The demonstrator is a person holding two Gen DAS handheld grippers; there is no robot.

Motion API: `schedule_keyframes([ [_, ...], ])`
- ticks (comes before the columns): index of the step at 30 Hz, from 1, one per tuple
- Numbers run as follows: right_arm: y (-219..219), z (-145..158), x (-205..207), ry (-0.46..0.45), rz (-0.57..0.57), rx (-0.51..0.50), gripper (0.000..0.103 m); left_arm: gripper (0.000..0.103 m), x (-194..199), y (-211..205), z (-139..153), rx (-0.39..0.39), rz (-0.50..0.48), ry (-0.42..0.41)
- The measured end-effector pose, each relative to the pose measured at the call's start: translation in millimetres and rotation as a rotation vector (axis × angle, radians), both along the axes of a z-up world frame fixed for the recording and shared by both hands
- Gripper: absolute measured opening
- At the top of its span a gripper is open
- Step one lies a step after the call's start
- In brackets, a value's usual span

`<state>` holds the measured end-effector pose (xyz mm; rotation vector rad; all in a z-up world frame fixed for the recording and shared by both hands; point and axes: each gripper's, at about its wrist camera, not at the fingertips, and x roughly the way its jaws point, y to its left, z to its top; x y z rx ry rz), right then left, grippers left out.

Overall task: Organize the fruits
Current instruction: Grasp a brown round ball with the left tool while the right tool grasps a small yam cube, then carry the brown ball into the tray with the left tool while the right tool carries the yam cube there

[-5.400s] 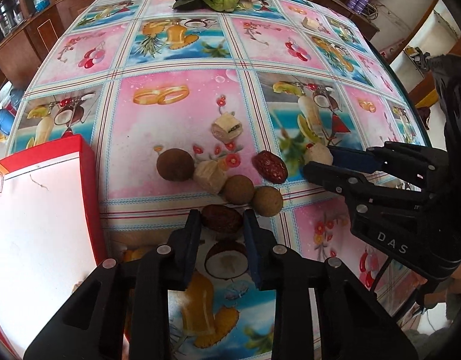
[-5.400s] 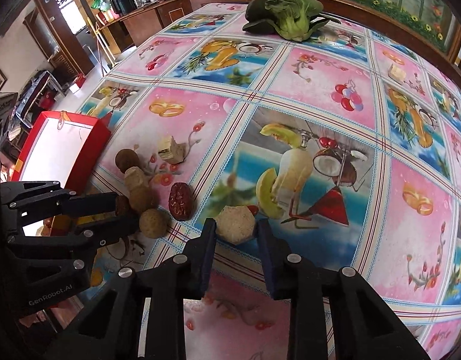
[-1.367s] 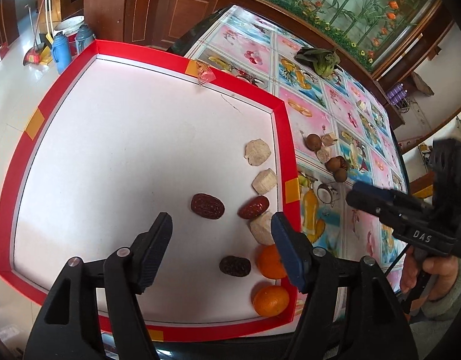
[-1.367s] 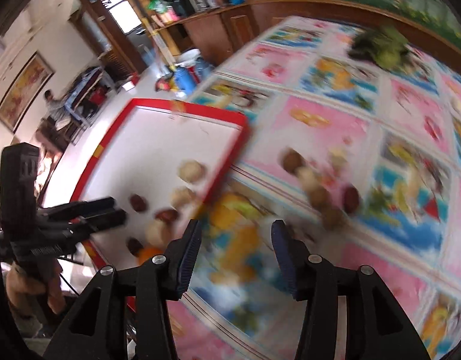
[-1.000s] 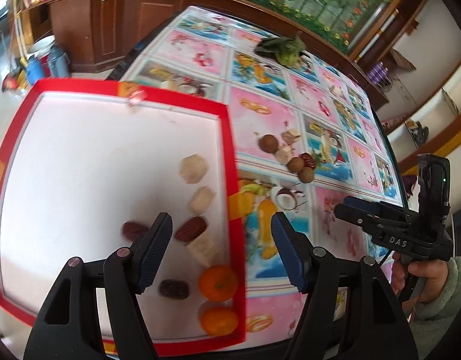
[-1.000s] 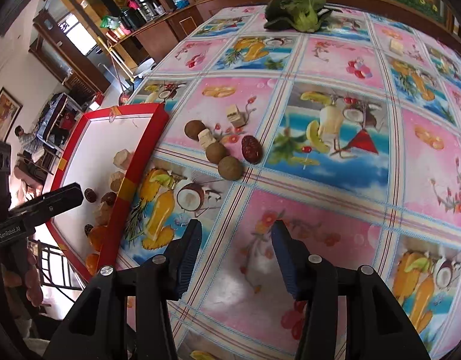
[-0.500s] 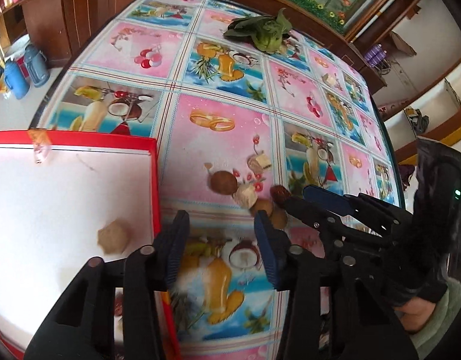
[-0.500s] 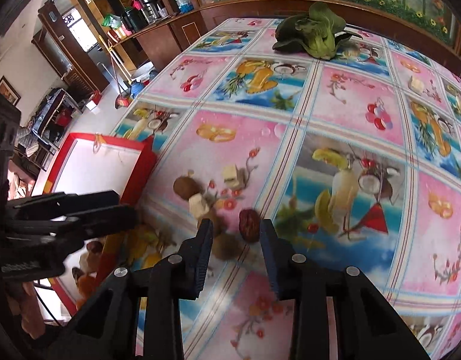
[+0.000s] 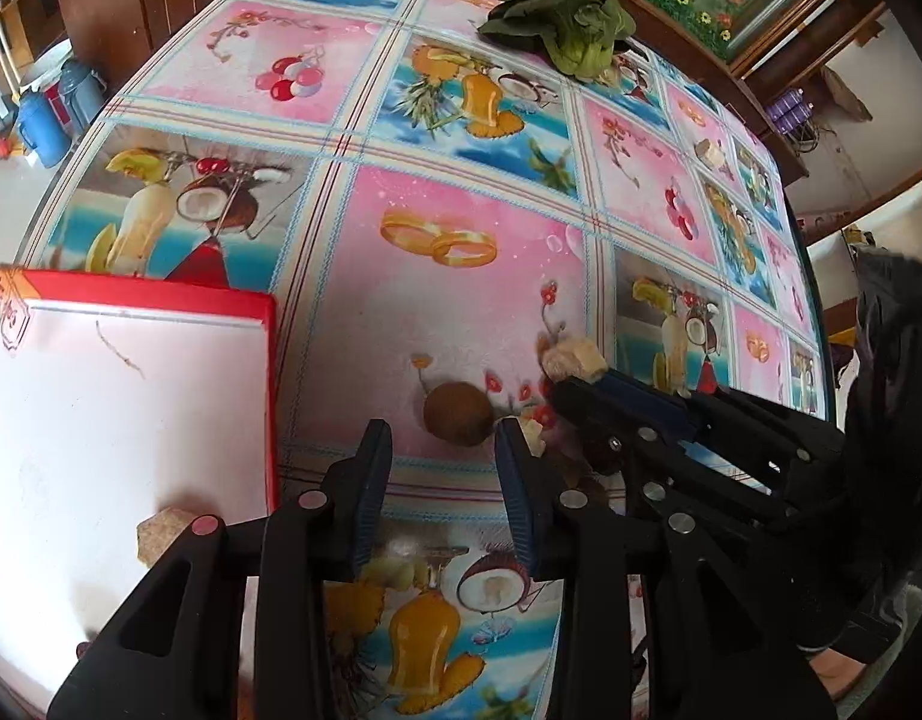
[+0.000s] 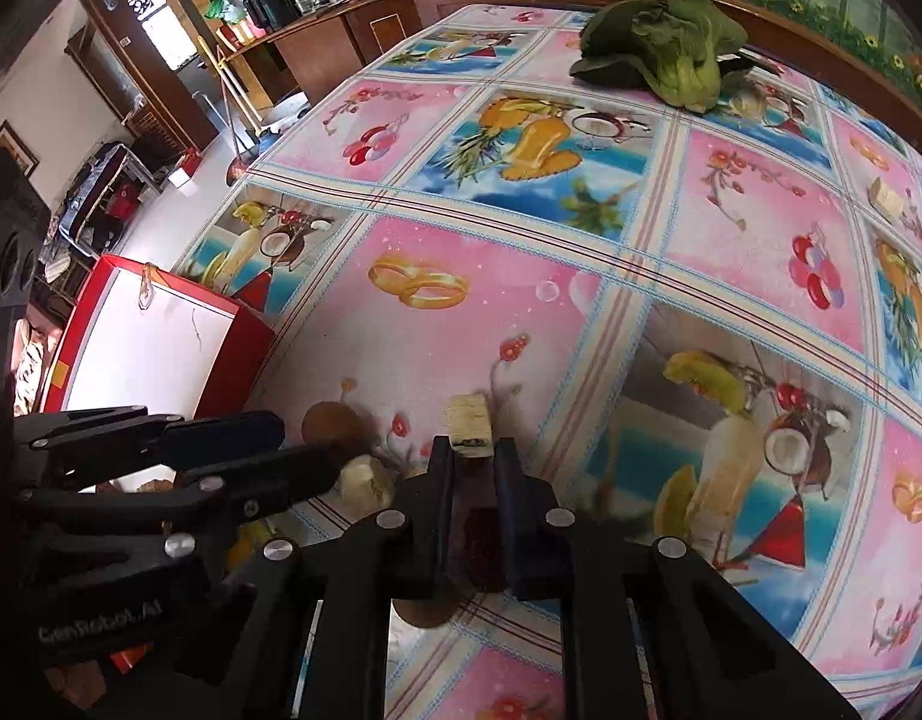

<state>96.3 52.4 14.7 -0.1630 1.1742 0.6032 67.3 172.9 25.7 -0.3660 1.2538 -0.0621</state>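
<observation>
Wooden cabinets line the far side of the room, and a bright fruit-print tablecloth (image 9: 461, 312) covers the table; a leafy green vegetable (image 10: 670, 48) lies at its far end, well apart from everything else; a red-rimmed white tray (image 9: 101, 408) sits at the table's left edge, with one pale tan chunk (image 9: 161, 531) on its white floor near the rim.

Loose fruit is clustered on a pink square of the cloth, apart from the tray; a round brown fruit (image 9: 458, 414) lies just ahead of the left gripper (image 9: 443, 468), whose fingers are closing with only tablecloth showing between them, the fruit beyond their tips; a pale piece (image 9: 532, 435) sits just beside its right finger.

In the right wrist view the right gripper (image 10: 471, 468) has its fingers drawn in tight on a dark red date (image 10: 483, 540) clamped between them; a cream cube (image 10: 469, 423) lies just past the fingertips, whether touching I cannot tell; another pale lump (image 10: 365, 480) rests between the two grippers; a brown round fruit (image 10: 425, 609) shows partly beneath the right gripper's fingers.
</observation>
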Motion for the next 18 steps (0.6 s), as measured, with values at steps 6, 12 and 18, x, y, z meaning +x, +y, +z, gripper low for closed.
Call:
schedule_keyframes([
  [6, -28.3, 13.6, -8.0, 0.004, -0.054, 0.045, 0.013, 0.028, 11.1, -10.5, -6.2, 0.023, -0.026, 0.005],
  [12, -44.8, 33.8, -21.1, -0.027, -0.074, 0.077, 0.013, 0.023, 7.7, -22.7, -0.6, 0.067, -0.070, -0.030],
  [18, -51.5, 48.2, -36.1, -0.051, -0.066, 0.090, 0.013, 0.023, -16.0, -12.2, 15.8, 0.010, -0.043, -0.074],
])
